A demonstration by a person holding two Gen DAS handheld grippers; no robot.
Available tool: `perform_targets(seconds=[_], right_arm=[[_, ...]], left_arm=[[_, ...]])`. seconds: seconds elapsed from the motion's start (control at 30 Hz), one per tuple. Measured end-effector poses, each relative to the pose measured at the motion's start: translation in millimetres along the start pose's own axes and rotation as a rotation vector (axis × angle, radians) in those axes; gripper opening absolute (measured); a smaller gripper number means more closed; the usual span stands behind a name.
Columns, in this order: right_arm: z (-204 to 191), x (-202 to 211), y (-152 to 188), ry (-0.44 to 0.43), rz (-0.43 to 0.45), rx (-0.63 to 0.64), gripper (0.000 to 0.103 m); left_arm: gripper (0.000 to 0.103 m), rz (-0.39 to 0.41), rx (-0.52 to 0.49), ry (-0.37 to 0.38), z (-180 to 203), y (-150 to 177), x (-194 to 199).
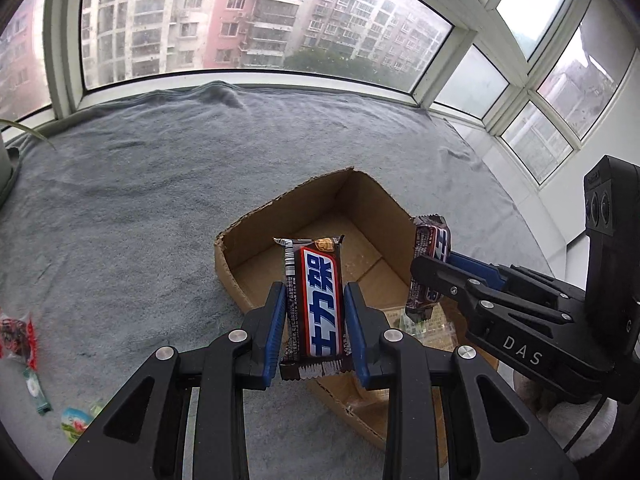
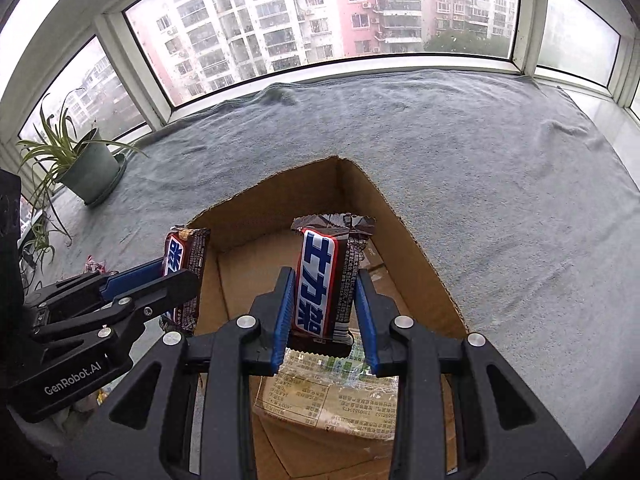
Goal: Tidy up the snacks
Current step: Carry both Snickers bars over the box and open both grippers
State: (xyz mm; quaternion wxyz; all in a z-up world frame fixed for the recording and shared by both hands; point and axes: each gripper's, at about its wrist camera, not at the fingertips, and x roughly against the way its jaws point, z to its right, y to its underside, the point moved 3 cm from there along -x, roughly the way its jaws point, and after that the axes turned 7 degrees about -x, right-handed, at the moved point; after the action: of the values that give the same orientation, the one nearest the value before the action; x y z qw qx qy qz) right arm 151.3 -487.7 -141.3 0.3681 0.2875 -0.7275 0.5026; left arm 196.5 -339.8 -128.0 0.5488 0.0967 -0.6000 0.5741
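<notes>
My left gripper [image 1: 315, 320] is shut on a brown chocolate bar [image 1: 316, 300] with a blue and white label, held upright over the near left wall of an open cardboard box [image 1: 288, 208]. My right gripper [image 2: 325, 312] is shut on a second chocolate bar [image 2: 324, 280] of the same kind, above the inside of the box [image 2: 404, 216]. Each gripper shows in the other's view: the right gripper [image 1: 430, 276] with its bar [image 1: 430, 240] at the box's right, the left gripper [image 2: 176, 276] with its bar [image 2: 186, 256] at the box's left wall.
The box stands on a grey blanket [image 1: 140, 184] before the windows. Its floor bears a printed label [image 2: 332, 396] and a clear wrapper. Small loose snacks [image 1: 24, 344] lie on the blanket at the left. A potted plant [image 2: 86, 164] stands at the far left.
</notes>
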Motion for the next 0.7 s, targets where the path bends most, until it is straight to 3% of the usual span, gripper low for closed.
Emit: perform_targets(seconds=[0.03, 0.13, 0.17, 0.7], right_arm=[[0, 1, 0, 0.005, 0.006, -0.001, 0.032], [1, 8, 0, 0.013, 0.030, -0.009, 0.055], [1, 10, 0, 0.009, 0.037, -0.012, 0.058], [-30, 51, 17, -0.051, 0.090, -0.008, 0.058]], left_arm=[[0.028, 0.000, -0.006, 0.001, 1, -1, 0], [0.031, -0.012, -0.018, 0.006, 4, -1, 0], [0.034, -0.010, -0.021, -0.002, 4, -1, 1], [0.037, 0.073, 0.027, -0.038, -33, 14, 67]])
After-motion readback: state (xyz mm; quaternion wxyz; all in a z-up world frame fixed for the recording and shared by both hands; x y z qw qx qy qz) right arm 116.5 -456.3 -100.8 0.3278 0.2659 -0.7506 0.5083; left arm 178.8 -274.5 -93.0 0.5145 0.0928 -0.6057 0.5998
